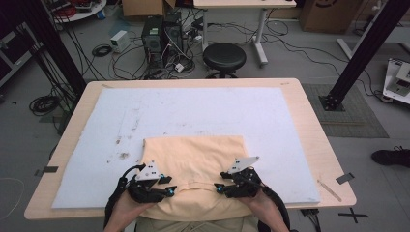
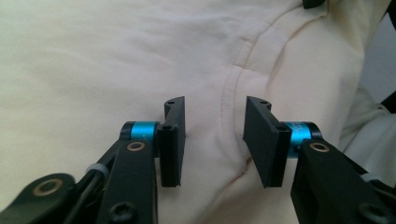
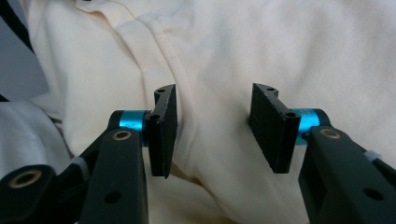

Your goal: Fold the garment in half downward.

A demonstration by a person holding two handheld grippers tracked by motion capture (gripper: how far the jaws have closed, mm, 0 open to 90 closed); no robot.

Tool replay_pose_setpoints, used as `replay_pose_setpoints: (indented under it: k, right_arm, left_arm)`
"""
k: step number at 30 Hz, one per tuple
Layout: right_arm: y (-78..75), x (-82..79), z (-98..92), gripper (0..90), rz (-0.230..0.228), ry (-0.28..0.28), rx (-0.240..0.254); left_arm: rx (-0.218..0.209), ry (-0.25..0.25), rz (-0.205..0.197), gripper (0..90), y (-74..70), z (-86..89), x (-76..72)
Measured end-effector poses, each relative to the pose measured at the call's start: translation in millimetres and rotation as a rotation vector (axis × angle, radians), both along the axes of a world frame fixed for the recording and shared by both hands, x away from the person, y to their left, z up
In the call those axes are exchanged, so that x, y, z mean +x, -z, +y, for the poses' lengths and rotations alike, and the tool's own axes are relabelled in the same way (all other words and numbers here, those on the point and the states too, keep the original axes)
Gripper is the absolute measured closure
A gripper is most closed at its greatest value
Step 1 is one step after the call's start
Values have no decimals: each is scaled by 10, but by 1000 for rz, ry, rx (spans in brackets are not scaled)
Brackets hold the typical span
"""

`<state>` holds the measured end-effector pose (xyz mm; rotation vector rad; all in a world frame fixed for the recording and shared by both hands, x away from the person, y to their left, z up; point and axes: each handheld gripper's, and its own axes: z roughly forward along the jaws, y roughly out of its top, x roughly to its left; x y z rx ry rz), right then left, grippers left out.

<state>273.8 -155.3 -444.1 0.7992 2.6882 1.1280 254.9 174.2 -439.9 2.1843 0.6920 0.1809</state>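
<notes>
Cream shirt (image 1: 193, 162) lies flat on the white foam mat (image 1: 193, 111), its near hem hanging over the table (image 1: 309, 140) edge toward the person, so the fabric is spread for folding. Left gripper (image 1: 170, 190) and right gripper (image 1: 218, 187) sit low on it, facing each other across a stitched seam (image 2: 232, 88). Both sets of jaws stand apart, pinching nothing; cloth lies beneath and between them untouched. Judging by the symmetric placement, the next grab is likely at matching seam points
</notes>
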Motion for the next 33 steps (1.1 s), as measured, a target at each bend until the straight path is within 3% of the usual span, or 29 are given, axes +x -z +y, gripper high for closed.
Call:
replay_pose_setpoints:
  k: [5, 6, 7, 10, 11, 12, 14, 15, 16, 17, 18, 20, 23, 26, 33]
  right_arm:
    - [-81, 52, -59, 439, 17, 27, 48]
    - [-147, 109, -123, 404, 1, 63, 70]
    - [-147, 109, -123, 404, 1, 63, 70]
    - [-271, 274, -268, 368, -28, 136, 105]
    - [-271, 274, -268, 368, -28, 136, 105]
    - [-318, 378, -333, 361, -37, 163, 121]
    - [-352, 490, -385, 359, -48, 191, 135]
    - [-352, 490, -385, 359, -48, 191, 135]
    - [-366, 618, -426, 347, -41, 231, 149]
    - [-366, 618, -426, 347, -41, 231, 149]
    - [-372, 739, -463, 342, -41, 260, 150]
    - [-374, 795, -485, 342, -39, 276, 155]
    - [-371, 945, -538, 340, -25, 316, 171]
    - [-342, 1069, -596, 340, -14, 346, 180]
    - [-262, 1202, -684, 339, 25, 384, 193]
  left_arm:
    - [-46, -34, -39, 560, -175, 136, 82]
    - [-71, -83, -67, 552, -296, 250, 147]
    - [-71, -83, -67, 552, -296, 250, 147]
    - [-79, -169, -111, 550, -478, 439, 287]
    - [-78, -202, -122, 550, -526, 494, 348]
    - [-69, -251, -133, 550, -588, 598, 503]
    - [-67, -299, -116, 549, -588, 676, 691]
    - [-67, -299, -116, 548, -588, 676, 691]
    - [-69, -331, -83, 548, -548, 739, 874]
    - [-69, -331, -83, 548, -548, 739, 874]
    - [-71, -355, -51, 546, -480, 780, 1028]
    - [-63, -359, -35, 545, -435, 803, 1099]
    - [-58, -372, 31, 543, -283, 830, 1253]
    - [-31, -371, 71, 541, -152, 825, 1327]
    - [-7, -361, 111, 558, -73, 833, 1361]
